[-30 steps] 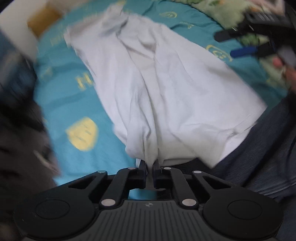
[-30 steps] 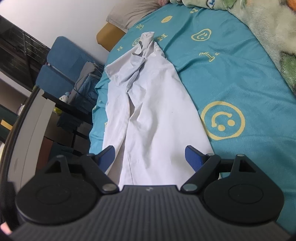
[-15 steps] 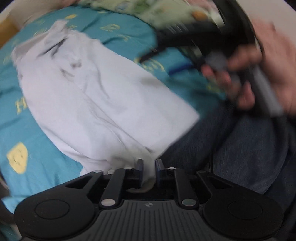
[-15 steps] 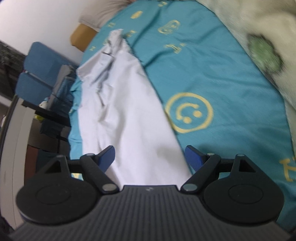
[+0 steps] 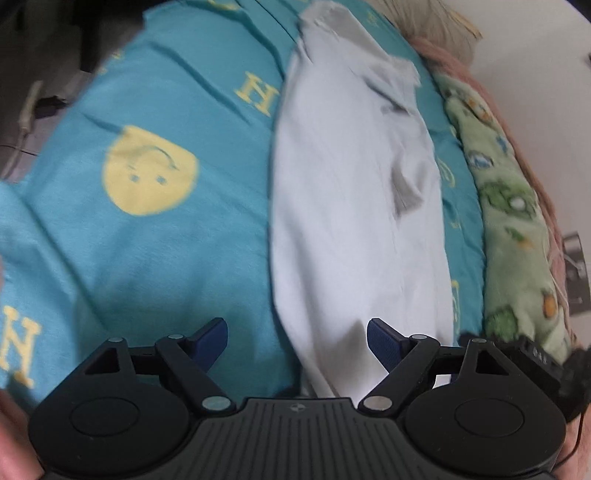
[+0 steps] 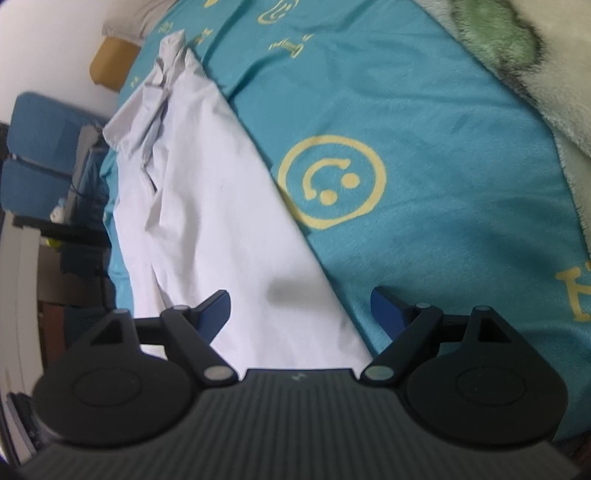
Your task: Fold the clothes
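A white garment (image 5: 351, 206) lies folded into a long narrow strip on the teal bedsheet (image 5: 155, 258). My left gripper (image 5: 297, 341) hovers over the strip's near end with its jaws opening; the cloth lies under the gap and the blue fingers (image 5: 384, 341) do not press it. In the right wrist view the same white garment (image 6: 207, 206) runs from the crumpled far end down to my right gripper (image 6: 301, 310), which stands open above its near edge, gripping nothing.
The teal bedsheet (image 6: 424, 129) carries yellow smiley faces and letters. A green fleece blanket (image 5: 506, 206) lies along the bed's right side. Blue chairs (image 6: 40, 144) and dark furniture stand past the bed's left edge. A pillow (image 6: 125, 22) lies at the far end.
My left gripper let go of the garment's edge and its jaws spread wide. It rolled and swung over the bed. The right gripper sank closer to the cloth, still open.
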`<state>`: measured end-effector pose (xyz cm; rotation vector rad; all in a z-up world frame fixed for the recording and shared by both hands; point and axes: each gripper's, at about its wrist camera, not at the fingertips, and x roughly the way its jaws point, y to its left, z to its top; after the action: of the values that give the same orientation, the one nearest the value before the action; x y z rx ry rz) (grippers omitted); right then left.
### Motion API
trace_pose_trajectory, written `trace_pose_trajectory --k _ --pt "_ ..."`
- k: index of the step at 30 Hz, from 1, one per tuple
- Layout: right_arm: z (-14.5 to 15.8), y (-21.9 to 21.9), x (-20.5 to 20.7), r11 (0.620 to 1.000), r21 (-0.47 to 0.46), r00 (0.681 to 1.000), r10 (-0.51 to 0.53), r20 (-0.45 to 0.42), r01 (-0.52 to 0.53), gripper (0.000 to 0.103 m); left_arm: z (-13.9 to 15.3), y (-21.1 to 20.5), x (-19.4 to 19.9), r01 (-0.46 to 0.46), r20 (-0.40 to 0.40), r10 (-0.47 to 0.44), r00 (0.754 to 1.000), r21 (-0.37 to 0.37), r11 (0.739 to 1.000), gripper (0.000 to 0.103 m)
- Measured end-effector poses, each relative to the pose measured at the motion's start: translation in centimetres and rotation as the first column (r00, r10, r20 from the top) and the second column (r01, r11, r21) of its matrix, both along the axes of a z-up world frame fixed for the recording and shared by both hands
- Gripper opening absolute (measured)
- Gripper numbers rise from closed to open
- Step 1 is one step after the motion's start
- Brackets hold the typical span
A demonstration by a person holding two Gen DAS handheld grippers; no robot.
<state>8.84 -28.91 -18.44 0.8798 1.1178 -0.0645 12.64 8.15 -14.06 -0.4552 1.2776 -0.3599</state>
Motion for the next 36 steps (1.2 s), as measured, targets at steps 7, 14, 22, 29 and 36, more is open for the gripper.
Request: trace_pose_trajectory --k 7,14,22,29,36 --pt "0.7 5.1 -0.4 0.966 0.021 0.965 0.258 -0.048 -0.257 0.084 -1.1 -2.8 -1.6 0.171 -0.044 -0.172 0.984 -0.026 0.985 0.086" --pt "1.5 7.7 0.1 0.906 -0.09 0.907 0.4 -0.13 -0.413 0.07 -0.7 -3.5 -3.4 0.214 -0.067 -0.213 0.975 -0.003 0.977 0.067" --pt "2.8 10.6 -0.9 0.77 -0.202 0.795 0.568 -0.214 -0.605 0.065 -0.2 -3.2 -5.2 0.194 -0.084 -0.192 0.978 0.013 0.981 0.046" --pt "2.0 11.7 -1.4 0.721 -0.272 0.77 0.589 -0.244 -0.637 0.075 -0.7 -5.4 -5.5 0.248 -0.091 -0.24 0.967 0.088 0.965 0.058" --pt "3.1 15.3 -2.2 0.52 -0.448 0.675 0.662 -0.326 -0.727 0.017 -0.1 -6.6 -6.0 0.266 -0.056 -0.26 0.964 0.172 0.949 0.022"
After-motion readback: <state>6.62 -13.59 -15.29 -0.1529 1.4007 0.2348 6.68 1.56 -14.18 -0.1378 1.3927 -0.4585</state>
